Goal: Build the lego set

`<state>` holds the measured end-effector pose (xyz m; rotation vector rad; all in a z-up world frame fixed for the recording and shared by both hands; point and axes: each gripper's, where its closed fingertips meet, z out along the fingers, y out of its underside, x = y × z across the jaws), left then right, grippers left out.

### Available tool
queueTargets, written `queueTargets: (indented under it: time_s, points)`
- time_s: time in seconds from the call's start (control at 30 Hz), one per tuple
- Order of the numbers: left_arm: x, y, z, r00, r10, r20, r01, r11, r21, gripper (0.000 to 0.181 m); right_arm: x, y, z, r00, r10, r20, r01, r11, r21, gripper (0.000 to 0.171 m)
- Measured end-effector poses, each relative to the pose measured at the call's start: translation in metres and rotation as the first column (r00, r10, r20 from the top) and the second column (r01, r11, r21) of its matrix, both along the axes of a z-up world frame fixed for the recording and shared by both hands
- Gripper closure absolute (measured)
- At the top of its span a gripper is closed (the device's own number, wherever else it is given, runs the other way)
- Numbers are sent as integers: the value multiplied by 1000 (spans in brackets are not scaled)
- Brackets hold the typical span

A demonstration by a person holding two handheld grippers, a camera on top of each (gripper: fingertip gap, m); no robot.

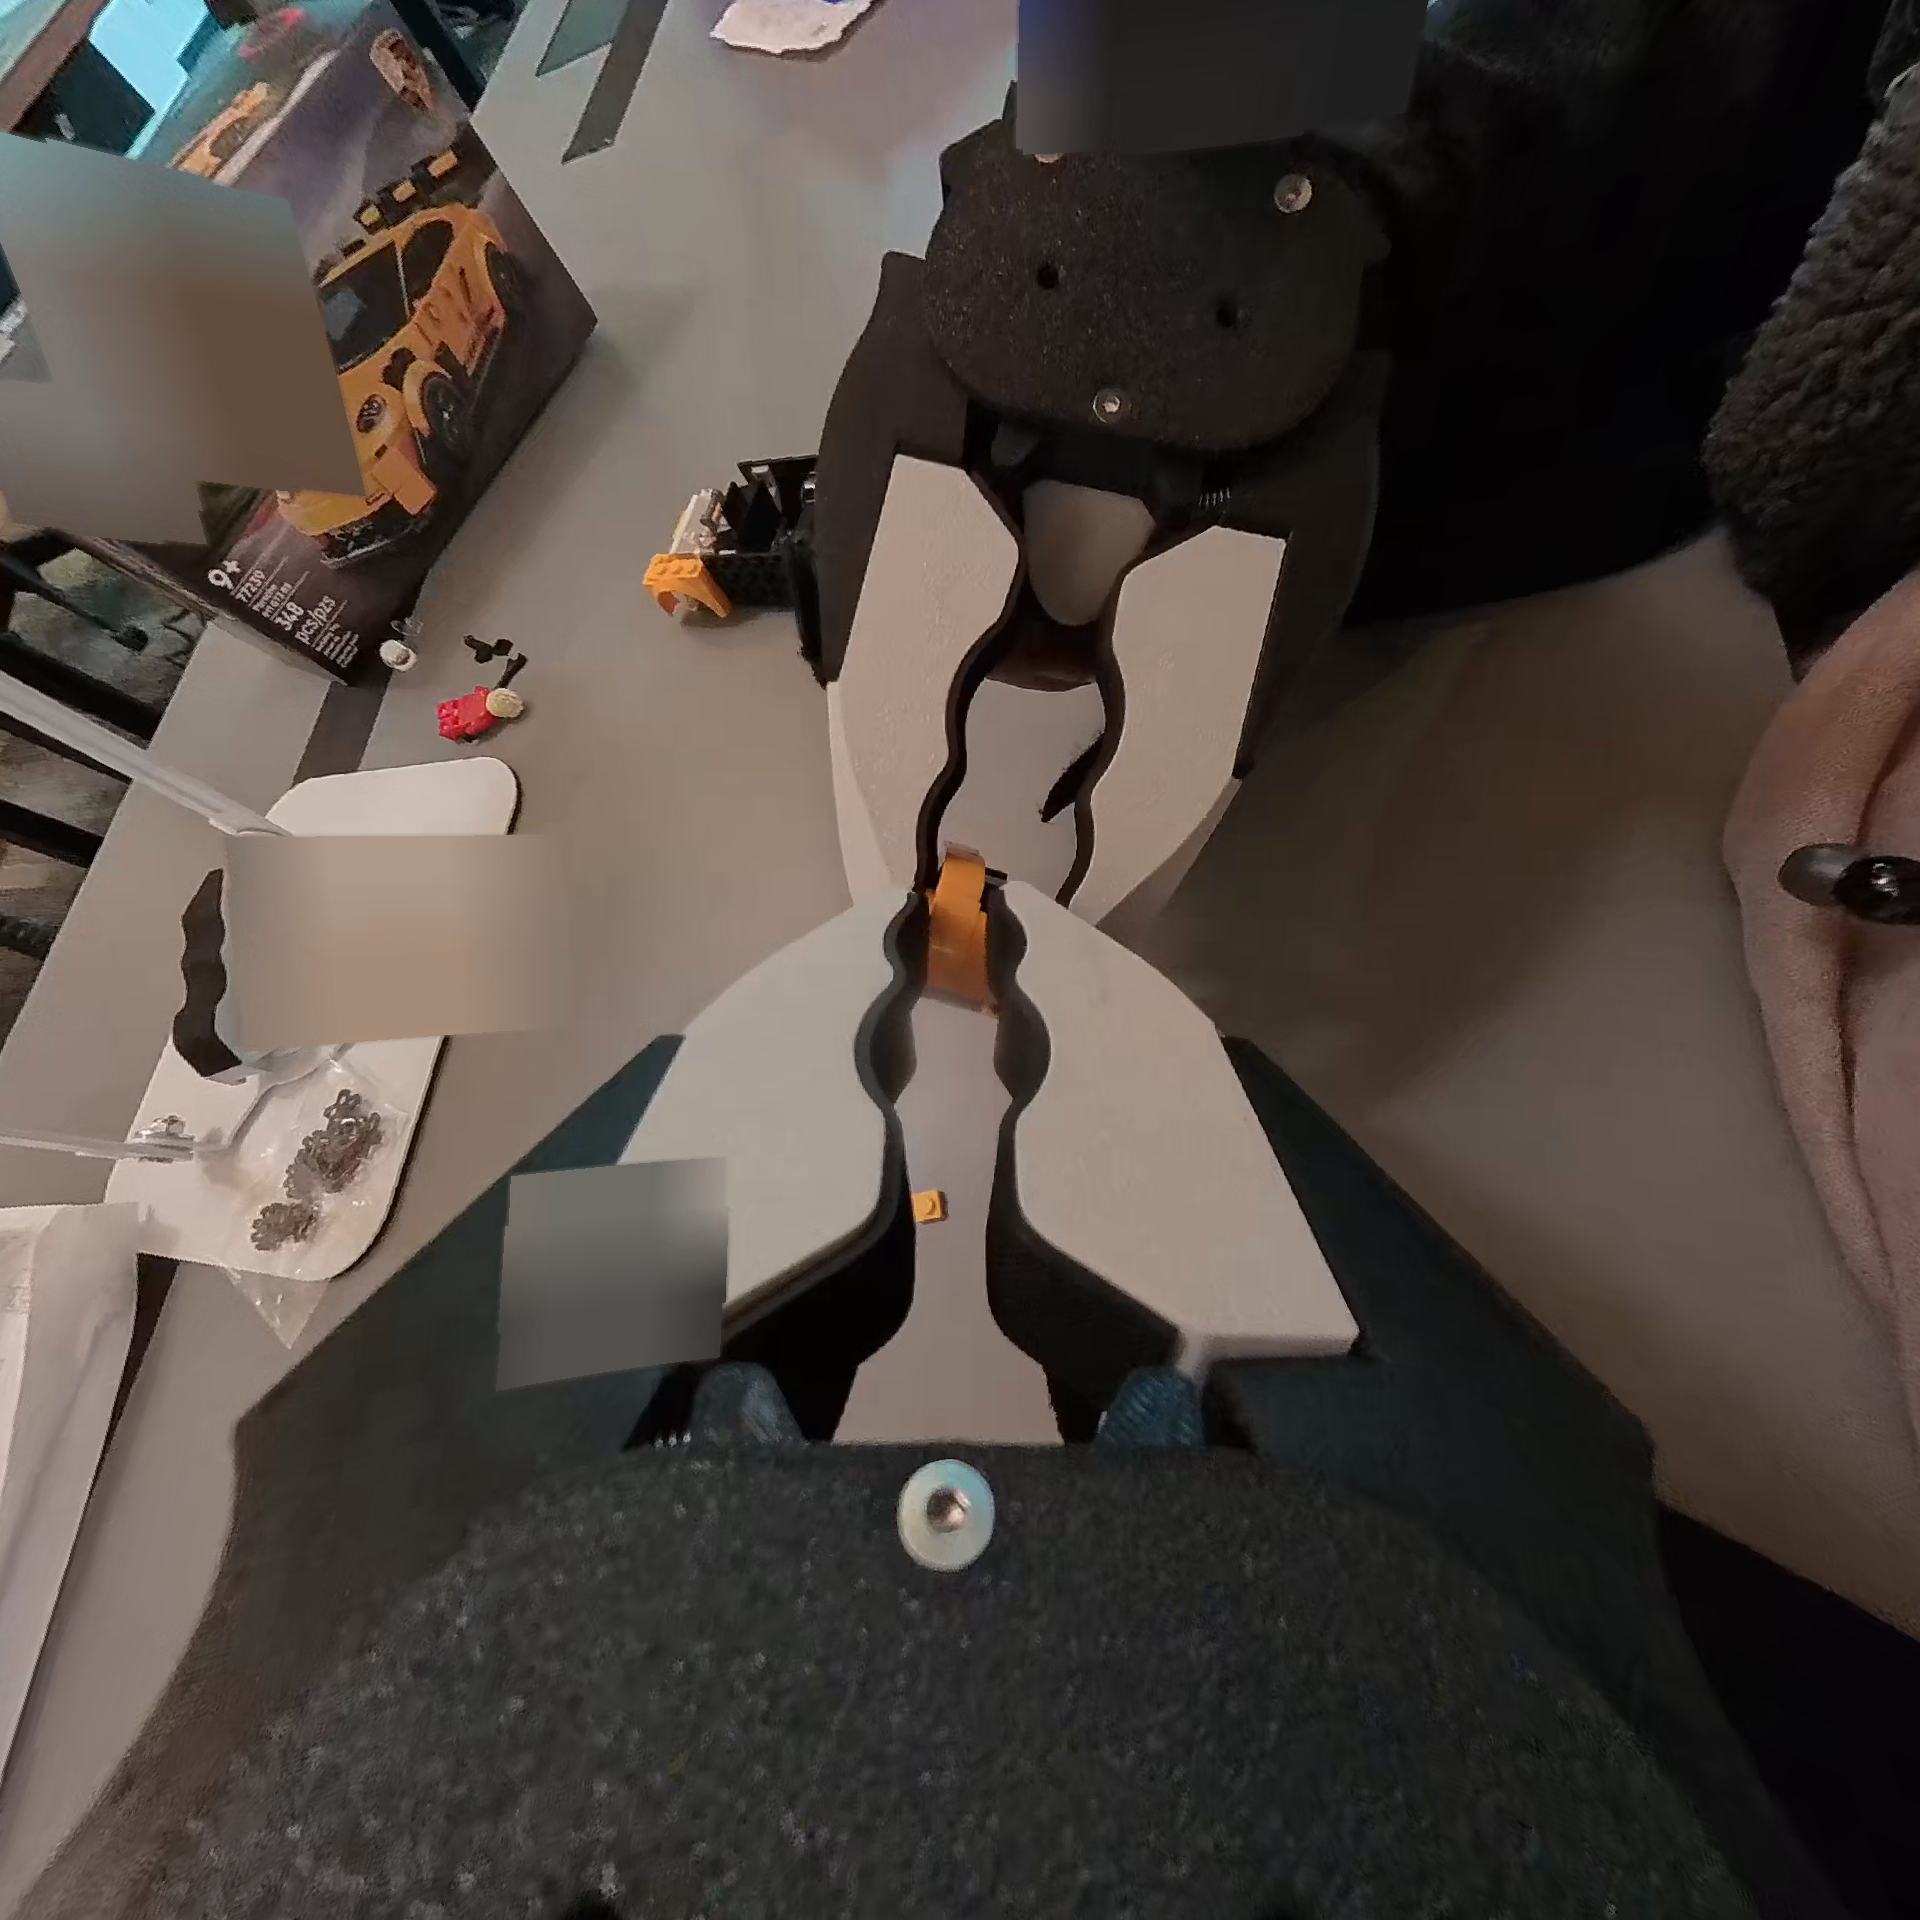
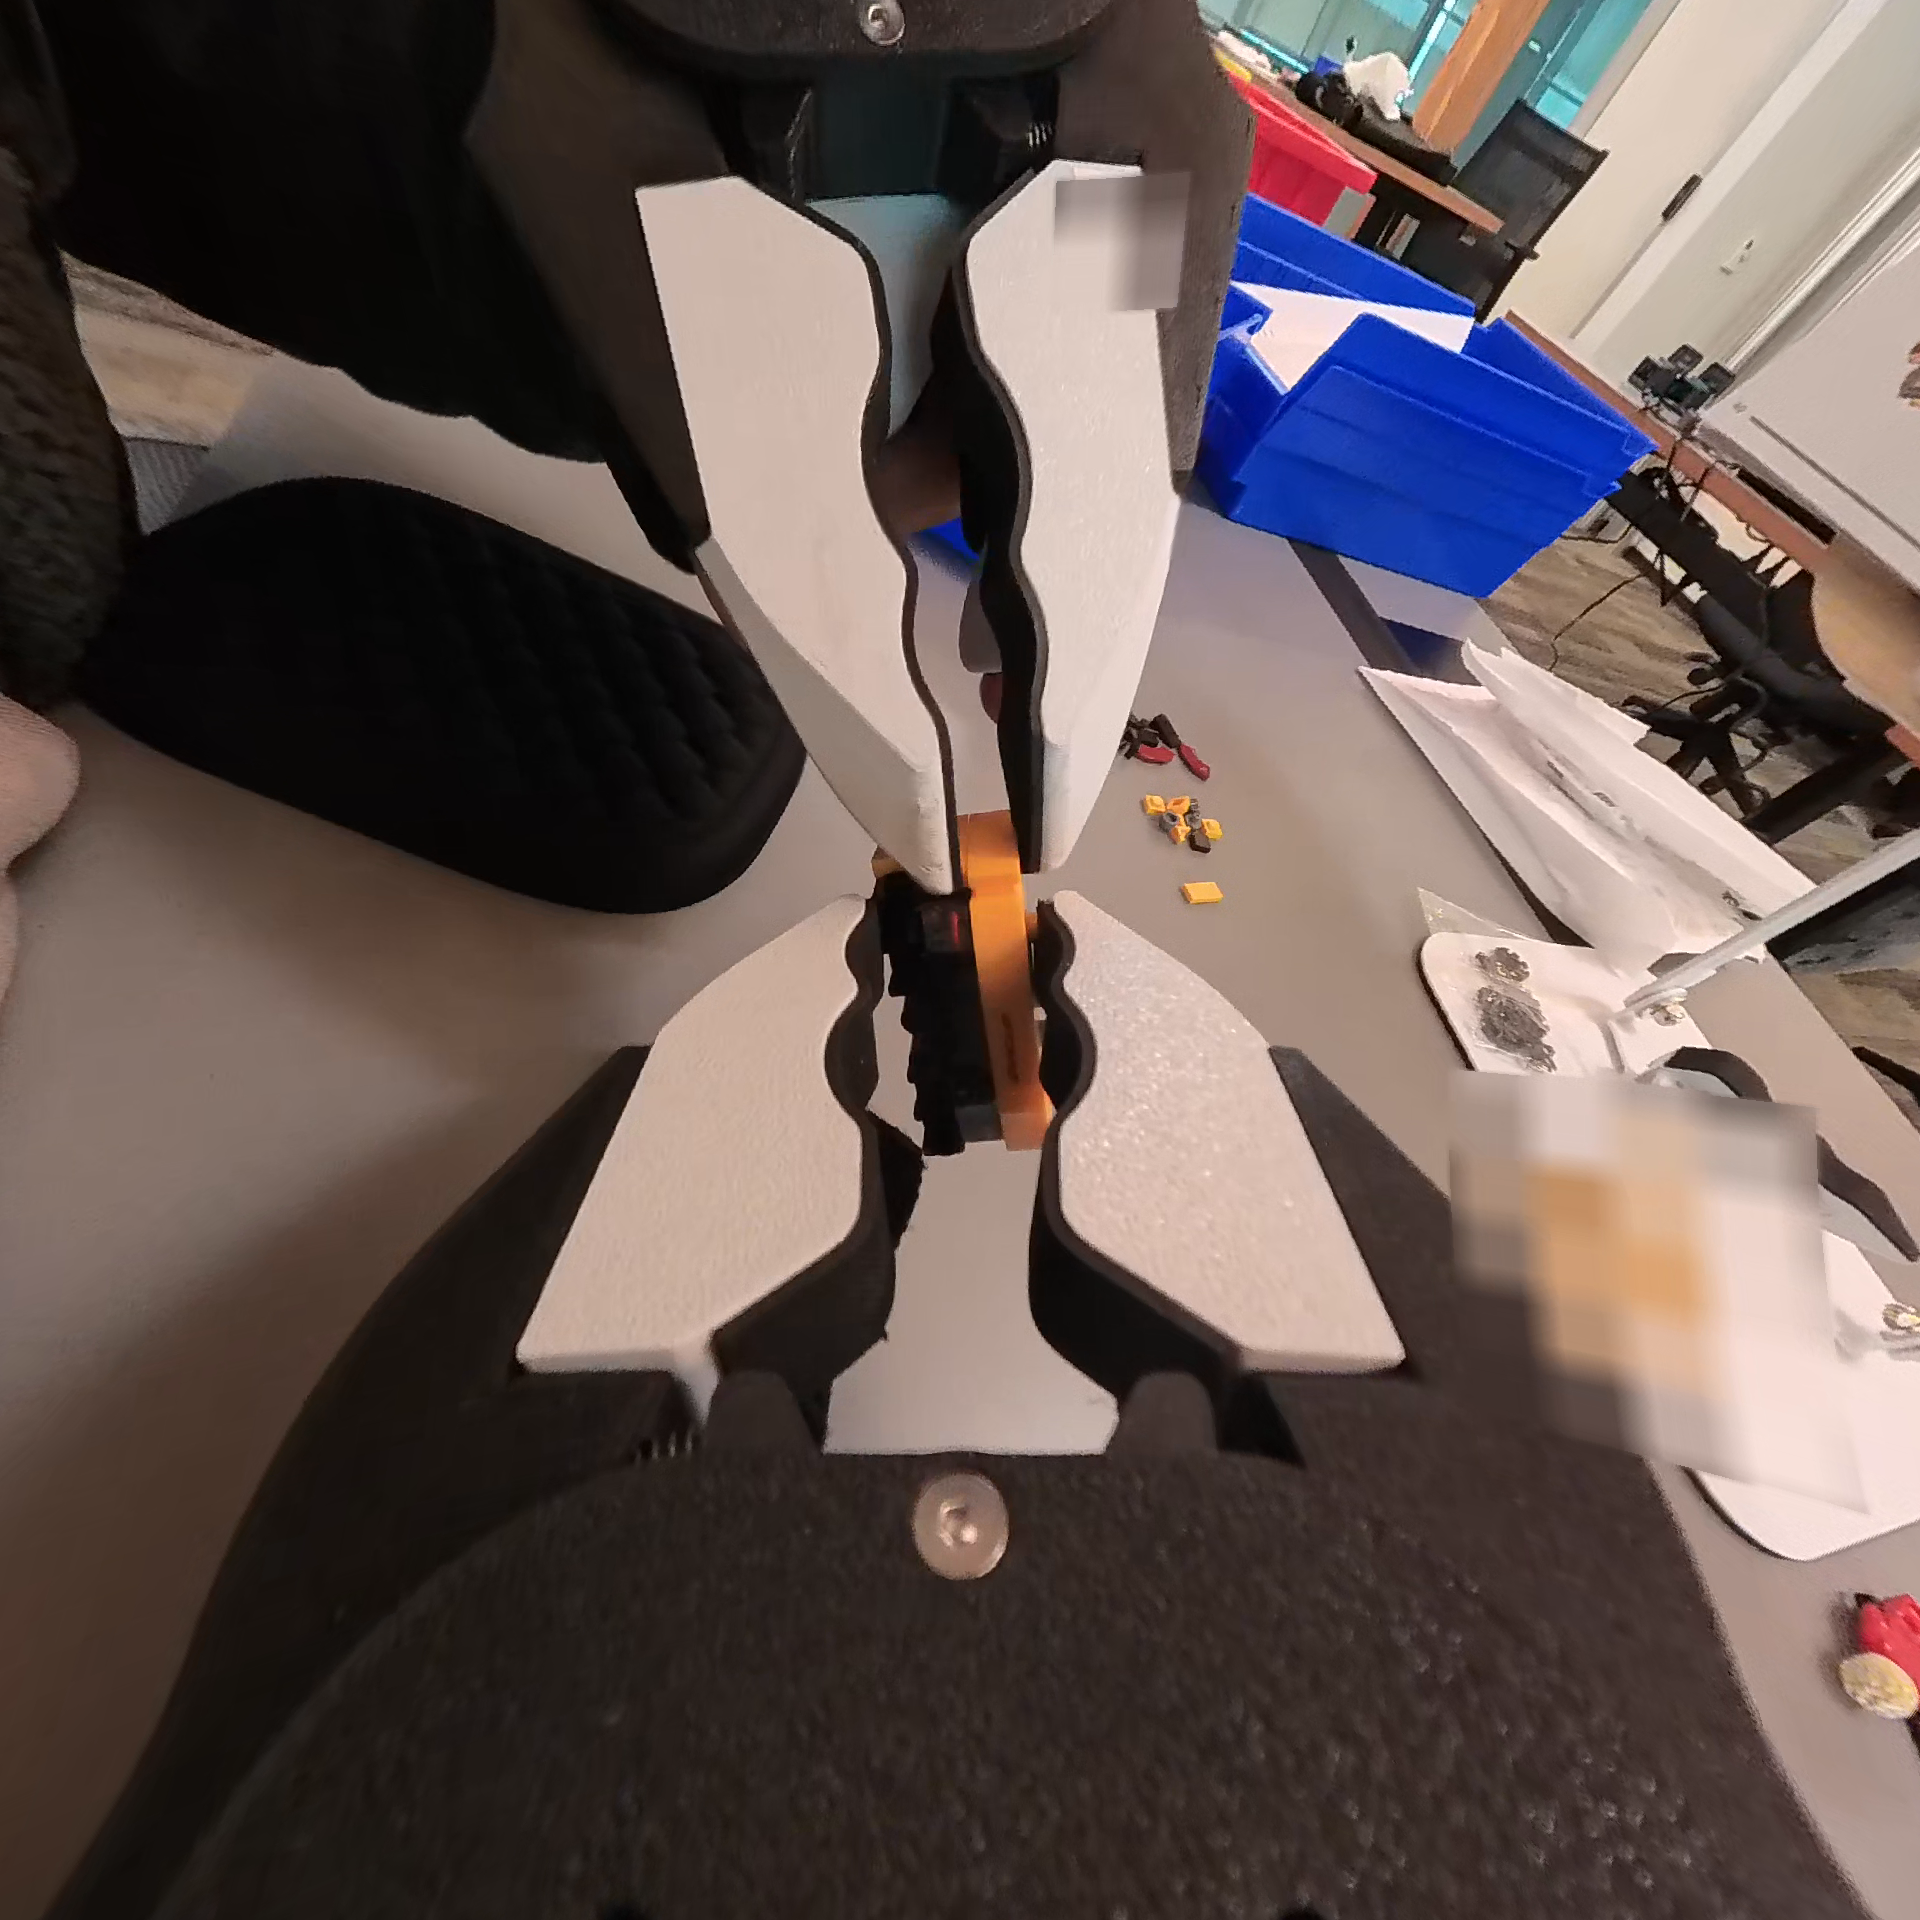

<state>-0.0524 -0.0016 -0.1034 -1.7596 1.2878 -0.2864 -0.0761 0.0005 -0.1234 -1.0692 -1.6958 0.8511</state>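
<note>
Gripping orange piece (image 1: 956, 935), both jaws pinching

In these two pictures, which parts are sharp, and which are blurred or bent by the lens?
Left wrist view: orange curved brick sharp, edges bowed, left margin smeared. Right wrist view: black-and-orange brick assembly sharp, blue plastic bins softer, edges stretched.

Soft, even indoor light, perhaps from overhead; faint shadows on the grey table (image 2: 312, 1039). Wide-angle bending at edges; near foreground blurred, far room slightly soft.
</note>
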Motion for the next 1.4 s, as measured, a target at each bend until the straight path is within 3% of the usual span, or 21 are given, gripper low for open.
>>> queueTargets:
  time_s: [0.27,0.33,0.4,0.57,0.77,0.87,1.07,1.23,1.4]
  points:
    - [2,-2,4,998,-5,57,4,1000,12,170,-1,-2,3,999,25,-30,-26,999,-32,143]
    - [2,-3,10,993,-1,120,2,1000,-4,153,0,-3,7,997,41,-60,-44,998,-50,143]
    - [1,-3,19,969,27,247,-6,996,-87,152,1,-5,14,993,57,-107,-63,996,-58,143]
    - [-1,-6,33,766,189,614,132,889,-438,128,4,-8,33,973,76,-216,-82,996,-22,143]
    - [13,-11,28,600,315,735,332,738,-587,119,8,-16,47,951,112,-290,-109,994,29,143]
    - [15,-8,26,563,346,750,371,705,-604,125,8,-18,49,948,117,-297,-102,993,64,143]
    - [16,-10,25,579,331,745,377,702,-604,111,8,-23,53,941,133,-313,-100,988,120,143]
    - [23,-20,32,531,291,796,473,677,-564,100,10,-34,63,924,163,-346,-115,981,157,143]
    - [29,-35,41,502,210,839,565,654,-502,110,12,-43,68,915,192,-354,-115,967,226,144]
